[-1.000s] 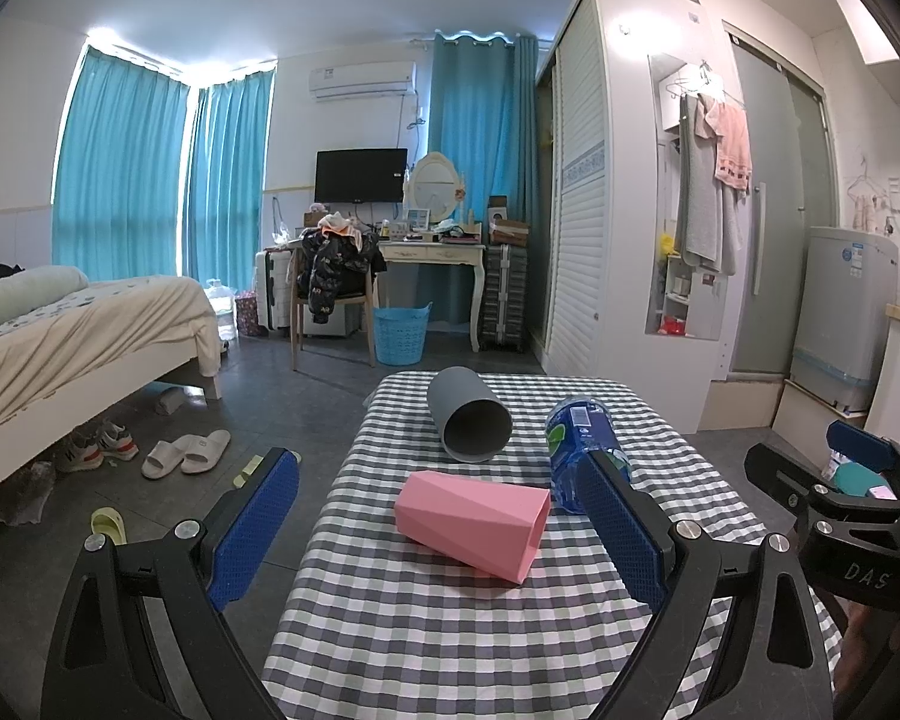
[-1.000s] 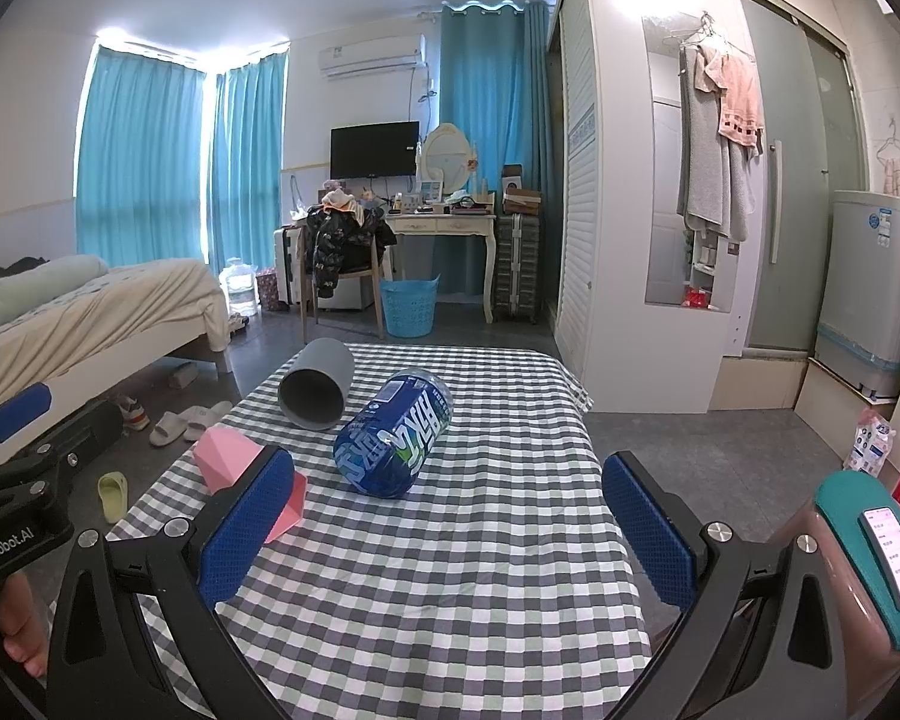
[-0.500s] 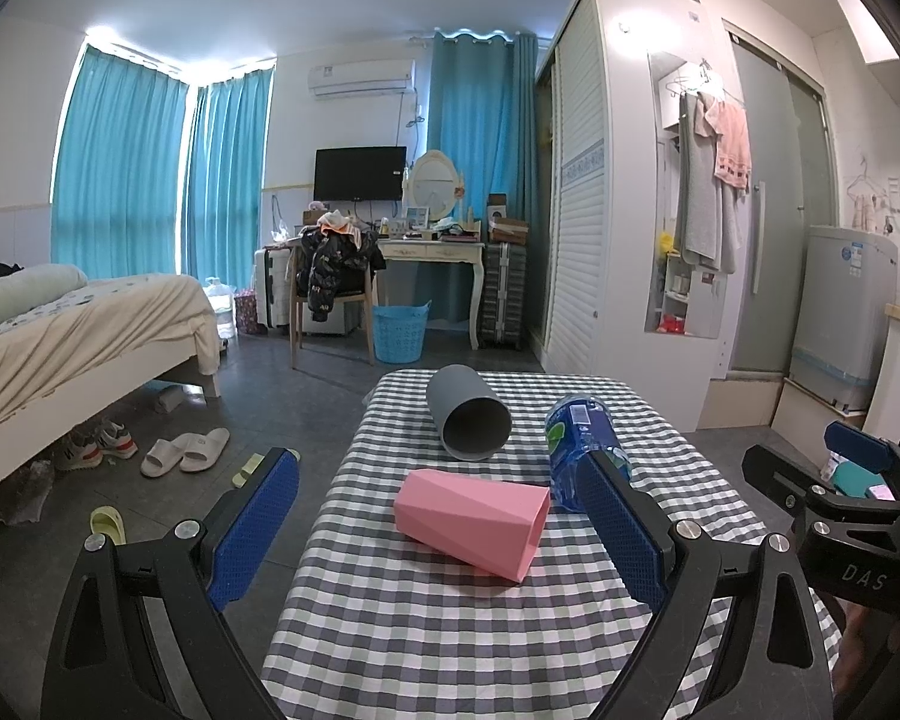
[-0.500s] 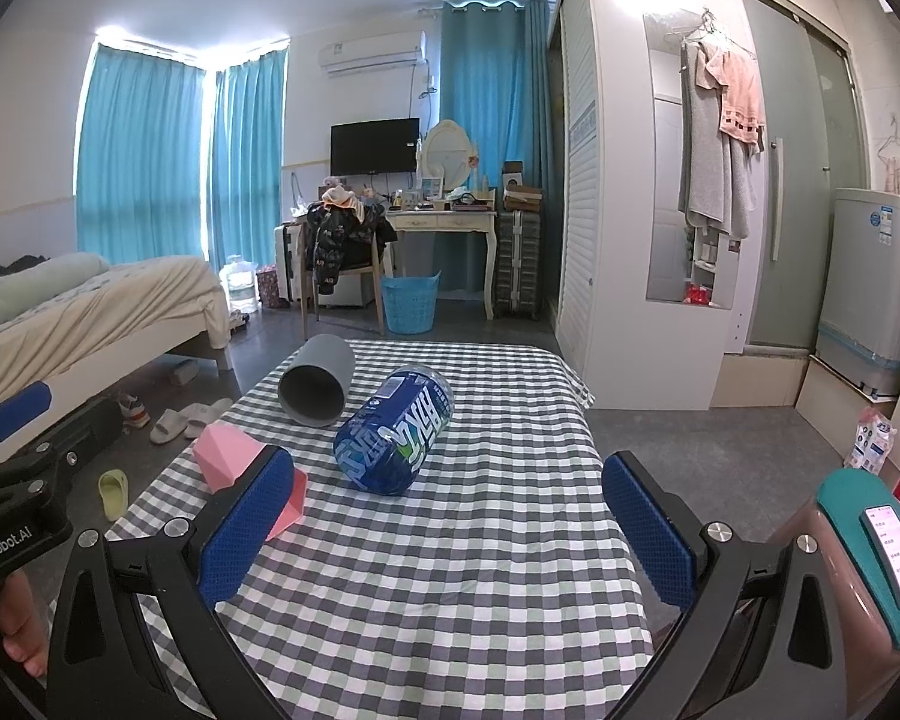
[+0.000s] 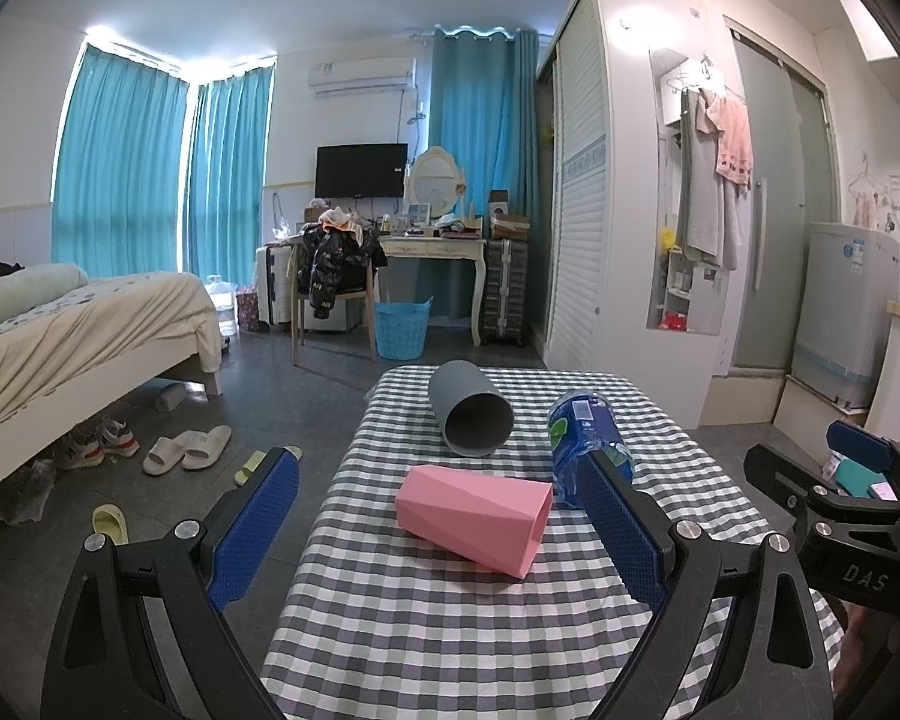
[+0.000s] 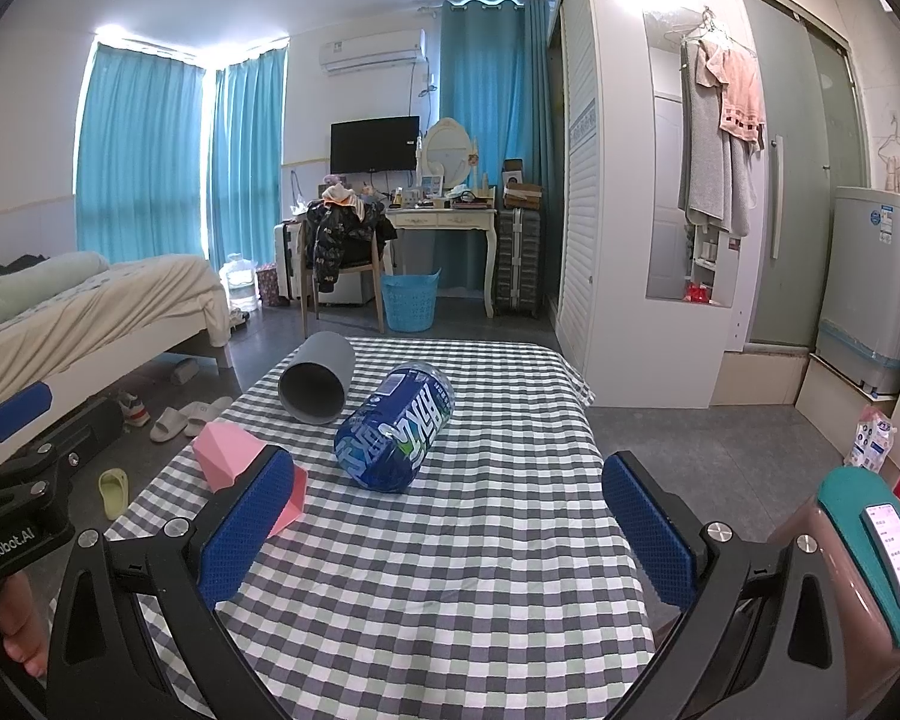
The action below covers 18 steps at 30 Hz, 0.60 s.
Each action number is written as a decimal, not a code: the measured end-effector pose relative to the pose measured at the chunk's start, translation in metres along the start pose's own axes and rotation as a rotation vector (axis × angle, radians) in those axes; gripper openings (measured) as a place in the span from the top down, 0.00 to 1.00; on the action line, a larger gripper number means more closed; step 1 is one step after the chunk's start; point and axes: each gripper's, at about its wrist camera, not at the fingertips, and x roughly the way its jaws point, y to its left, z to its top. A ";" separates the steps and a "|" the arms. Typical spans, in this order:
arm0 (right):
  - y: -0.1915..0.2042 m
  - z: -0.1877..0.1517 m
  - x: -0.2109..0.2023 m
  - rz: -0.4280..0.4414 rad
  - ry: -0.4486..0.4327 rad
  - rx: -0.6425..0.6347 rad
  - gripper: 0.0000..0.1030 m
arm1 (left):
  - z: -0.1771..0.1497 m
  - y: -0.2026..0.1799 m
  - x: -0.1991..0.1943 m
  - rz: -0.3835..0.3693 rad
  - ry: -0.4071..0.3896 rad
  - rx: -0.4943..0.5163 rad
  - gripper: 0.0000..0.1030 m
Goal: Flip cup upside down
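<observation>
A pink faceted cup lies on its side on the checkered table, mouth toward the right; in the right wrist view it is partly hidden by a finger. A grey cup lies on its side farther back, mouth toward me, and also shows in the right wrist view. My left gripper is open and empty, with the pink cup in line between its fingers. My right gripper is open and empty over the table's right part.
A blue water bottle lies on its side between the cups and the right gripper. The table's left edge drops to a floor with slippers. A bed stands at left, a wardrobe at right.
</observation>
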 end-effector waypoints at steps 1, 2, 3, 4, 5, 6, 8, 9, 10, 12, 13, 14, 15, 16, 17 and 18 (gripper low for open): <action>0.000 0.000 0.000 -0.001 0.002 0.000 0.00 | 0.000 0.000 0.000 0.000 0.000 -0.001 0.06; 0.000 0.000 0.000 -0.001 0.004 -0.001 0.00 | 0.000 -0.001 -0.001 0.001 0.001 0.000 0.06; 0.001 0.000 0.000 -0.001 0.004 -0.001 0.00 | 0.000 -0.001 -0.001 0.001 0.001 0.000 0.06; 0.001 0.000 0.001 -0.002 0.006 -0.001 0.00 | -0.001 0.000 -0.001 0.002 0.002 -0.001 0.06; 0.001 0.001 0.001 -0.001 0.008 -0.001 0.00 | -0.001 0.000 -0.001 0.003 0.003 -0.003 0.06; 0.002 0.001 0.002 -0.002 0.010 -0.002 0.00 | -0.002 0.001 0.000 0.004 0.006 -0.004 0.06; 0.003 0.004 0.004 -0.006 0.024 -0.006 0.00 | -0.002 0.004 0.001 0.011 0.012 -0.006 0.06; 0.005 0.005 0.006 -0.003 0.037 -0.010 0.00 | -0.001 0.007 0.002 0.015 0.016 -0.009 0.06; 0.006 0.007 0.007 0.004 0.046 -0.011 0.00 | -0.001 0.009 0.003 0.020 0.017 -0.014 0.06; 0.008 0.010 0.011 0.014 0.068 -0.010 0.00 | 0.003 0.017 0.004 0.032 0.018 -0.030 0.06; 0.010 0.013 0.015 0.030 0.086 -0.008 0.00 | 0.008 0.021 0.007 0.039 0.021 -0.039 0.06; 0.012 0.016 0.018 0.040 0.099 -0.009 0.00 | 0.012 0.026 0.009 0.051 0.024 -0.050 0.06; 0.014 0.019 0.021 0.050 0.110 -0.010 0.00 | 0.016 0.032 0.011 0.066 0.027 -0.059 0.06; 0.017 0.024 0.025 0.065 0.121 -0.009 0.00 | 0.019 0.036 0.013 0.083 0.029 -0.064 0.06; 0.020 0.028 0.028 0.075 0.130 -0.010 0.00 | 0.023 0.042 0.016 0.108 0.029 -0.068 0.06; 0.024 0.032 0.032 0.086 0.141 -0.015 0.00 | 0.026 0.047 0.019 0.129 0.033 -0.071 0.06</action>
